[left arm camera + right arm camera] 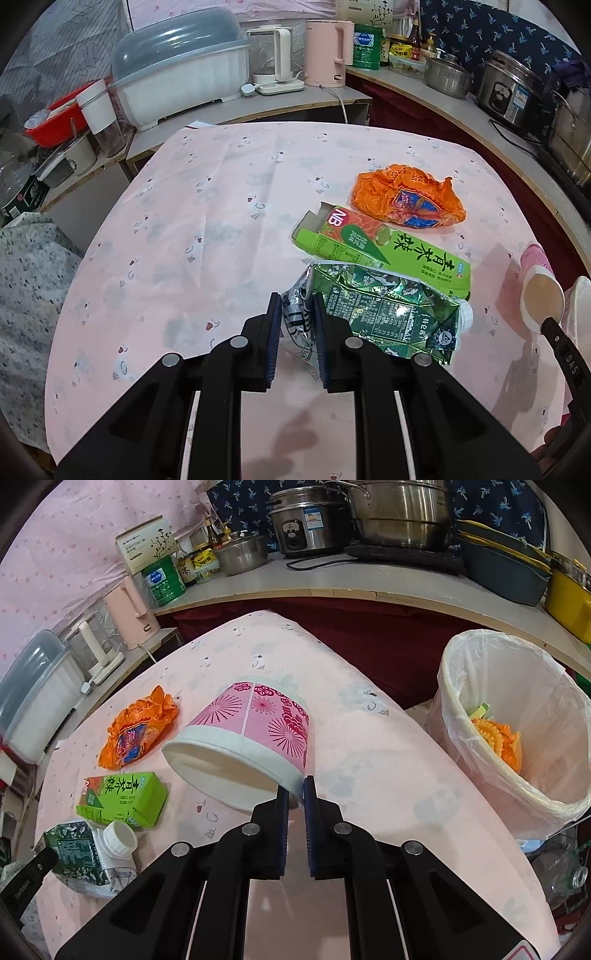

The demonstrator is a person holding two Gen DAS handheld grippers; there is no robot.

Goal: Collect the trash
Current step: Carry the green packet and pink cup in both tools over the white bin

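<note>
Clearly, in the left wrist view, your left gripper (295,314) pinches the flattened dark green carton (384,317) by its crumpled end, a thin edge easy to lift. In the right wrist view, your right gripper (295,797) clamps the pink paper cup (251,738) by its rim, tilted over the table (369,738), near the lined bin (517,734).

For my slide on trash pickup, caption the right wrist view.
Right gripper pinches pink paper cup by its rim, beside the lined bin.

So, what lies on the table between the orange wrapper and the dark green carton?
The light green box lies between the orange wrapper and the dark green carton. Both wrist views show it.
</note>
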